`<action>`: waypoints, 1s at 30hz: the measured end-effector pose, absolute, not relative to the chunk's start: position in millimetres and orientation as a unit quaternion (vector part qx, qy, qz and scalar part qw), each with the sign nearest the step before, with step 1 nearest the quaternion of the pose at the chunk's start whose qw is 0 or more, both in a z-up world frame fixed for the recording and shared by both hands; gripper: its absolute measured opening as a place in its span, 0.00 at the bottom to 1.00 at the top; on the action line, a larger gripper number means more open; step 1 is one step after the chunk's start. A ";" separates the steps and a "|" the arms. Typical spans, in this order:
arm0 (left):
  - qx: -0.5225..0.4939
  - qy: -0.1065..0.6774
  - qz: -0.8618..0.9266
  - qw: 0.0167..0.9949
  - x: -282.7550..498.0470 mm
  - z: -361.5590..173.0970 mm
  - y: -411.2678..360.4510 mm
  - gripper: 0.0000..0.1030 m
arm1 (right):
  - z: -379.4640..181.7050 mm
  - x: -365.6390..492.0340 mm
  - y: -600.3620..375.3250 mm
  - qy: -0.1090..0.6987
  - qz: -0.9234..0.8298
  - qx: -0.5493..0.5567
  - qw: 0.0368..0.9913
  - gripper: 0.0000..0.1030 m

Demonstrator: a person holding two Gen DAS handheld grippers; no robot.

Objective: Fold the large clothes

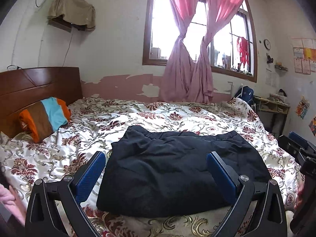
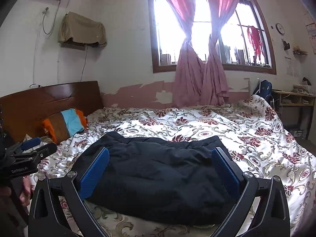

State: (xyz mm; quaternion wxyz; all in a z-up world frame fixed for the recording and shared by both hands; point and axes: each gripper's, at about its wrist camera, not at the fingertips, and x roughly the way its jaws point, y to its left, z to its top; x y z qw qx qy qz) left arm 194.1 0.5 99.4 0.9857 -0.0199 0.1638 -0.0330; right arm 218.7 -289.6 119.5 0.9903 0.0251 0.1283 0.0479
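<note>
Dark navy garment (image 1: pixel 177 169), folded into a rumpled rectangular bundle, flat on the floral bedspread (image 1: pixel 158 116).

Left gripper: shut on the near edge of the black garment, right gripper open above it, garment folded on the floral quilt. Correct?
Not quite. The left gripper is open too: the left wrist view shows its blue pads spread wide with nothing clamped. The right gripper is open, and the folded black garment lies on the floral quilt.

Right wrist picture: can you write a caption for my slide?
Open right tool hovers over a folded dark garment lying on the flowery bedspread, striped pillow by the headboard.
</note>
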 end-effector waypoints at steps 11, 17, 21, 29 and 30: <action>-0.025 0.167 -0.020 0.985 165.9 91.4 7.5 1.00 | 116.4 179.3 -278.8 0.126 0.029 0.020 0.991 0.98; -0.017 0.154 -0.013 0.988 148.5 90.3 6.3 1.00 | 110.7 161.7 -279.4 0.126 0.027 0.031 0.991 0.98; -0.019 0.157 -0.016 0.987 142.6 85.8 5.1 1.00 | 105.2 157.1 -280.5 0.130 0.015 0.029 0.991 0.98; -0.031 0.169 -0.009 0.985 135.1 75.2 12.1 1.00 | 99.7 146.8 -274.4 0.127 0.020 0.016 0.992 0.98; -0.031 0.170 -0.008 0.985 133.8 74.2 11.8 1.00 | 98.6 146.9 -273.5 0.129 0.022 0.015 0.991 0.98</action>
